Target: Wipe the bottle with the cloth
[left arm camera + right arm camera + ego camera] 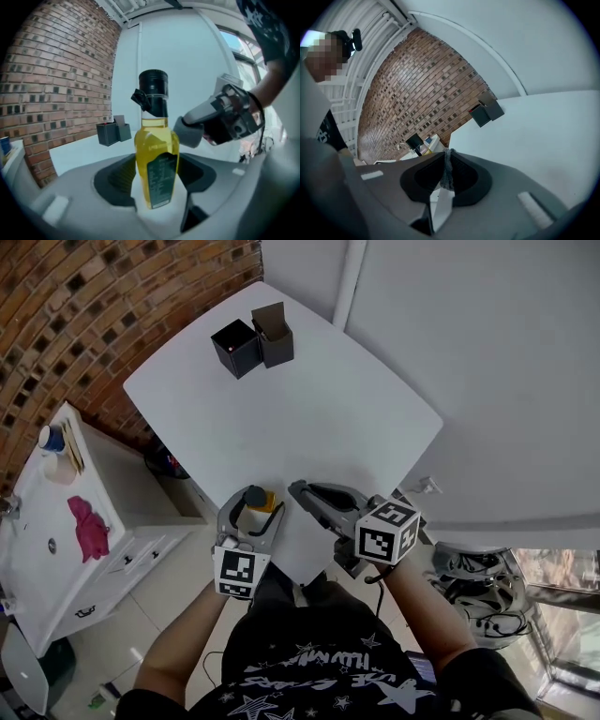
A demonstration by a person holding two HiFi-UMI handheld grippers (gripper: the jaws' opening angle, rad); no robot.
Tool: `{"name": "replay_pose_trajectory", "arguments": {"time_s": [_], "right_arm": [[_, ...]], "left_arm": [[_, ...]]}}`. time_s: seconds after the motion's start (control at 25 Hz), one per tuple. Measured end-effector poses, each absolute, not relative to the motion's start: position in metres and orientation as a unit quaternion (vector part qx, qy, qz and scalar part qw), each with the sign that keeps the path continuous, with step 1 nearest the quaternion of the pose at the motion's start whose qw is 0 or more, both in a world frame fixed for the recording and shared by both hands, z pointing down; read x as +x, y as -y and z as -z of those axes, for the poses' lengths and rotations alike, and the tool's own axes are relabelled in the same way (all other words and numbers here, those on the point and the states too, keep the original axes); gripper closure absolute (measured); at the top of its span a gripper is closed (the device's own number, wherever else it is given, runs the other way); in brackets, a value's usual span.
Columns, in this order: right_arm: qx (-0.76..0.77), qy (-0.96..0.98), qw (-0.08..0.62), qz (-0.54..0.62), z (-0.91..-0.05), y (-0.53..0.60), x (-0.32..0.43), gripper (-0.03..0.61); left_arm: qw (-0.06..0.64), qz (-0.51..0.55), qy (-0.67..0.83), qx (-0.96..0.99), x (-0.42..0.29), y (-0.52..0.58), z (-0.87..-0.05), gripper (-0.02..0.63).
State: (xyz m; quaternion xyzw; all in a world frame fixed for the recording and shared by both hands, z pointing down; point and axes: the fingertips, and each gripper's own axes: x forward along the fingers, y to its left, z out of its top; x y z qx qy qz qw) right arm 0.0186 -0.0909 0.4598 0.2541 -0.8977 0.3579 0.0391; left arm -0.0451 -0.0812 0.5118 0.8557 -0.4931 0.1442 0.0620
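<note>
- Head view looks steeply down over the near corner of the desk (309, 418).
- Left gripper view, close on the bottle (156, 159), faces the far-corner boxes (112, 132).
- Right gripper view shares those boxes.

Bottle (258, 498) at table (309, 409) near corner — boxes (253, 341) far side.

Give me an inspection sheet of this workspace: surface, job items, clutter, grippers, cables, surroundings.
Surface: white table, no spills seen.
Job's things: bottle of yellow liquid with a black cap, upright; grey cloth close beside the bottle's neck, contact unclear.
Clutter: two dark boxes at the table's far corner.
Grippers: left gripper shut on the bottle; right gripper shut on the cloth.
Cables: black lead under the right gripper; loose cables on the floor at right.
Surroundings: brick wall; white cabinet with a pink rag.
</note>
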Motion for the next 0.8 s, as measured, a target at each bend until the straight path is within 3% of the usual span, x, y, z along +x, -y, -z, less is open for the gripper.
{"name": "replay_pose_trajectory", "arguments": {"time_s": [0.56, 0.8], "right_arm": [[0.166, 0.913, 0.050, -0.370, -0.445, 0.106, -0.024, 0.537], [0.167, 0.907, 0.045, -0.383, -0.444, 0.107, -0.022, 0.538]], "left_arm": [[0.042, -0.131, 0.288, 0.948, -0.027, 0.062, -0.506, 0.348], [0.018, -0.144, 0.294, 0.945, -0.025, 0.064, -0.508, 0.336]]}}
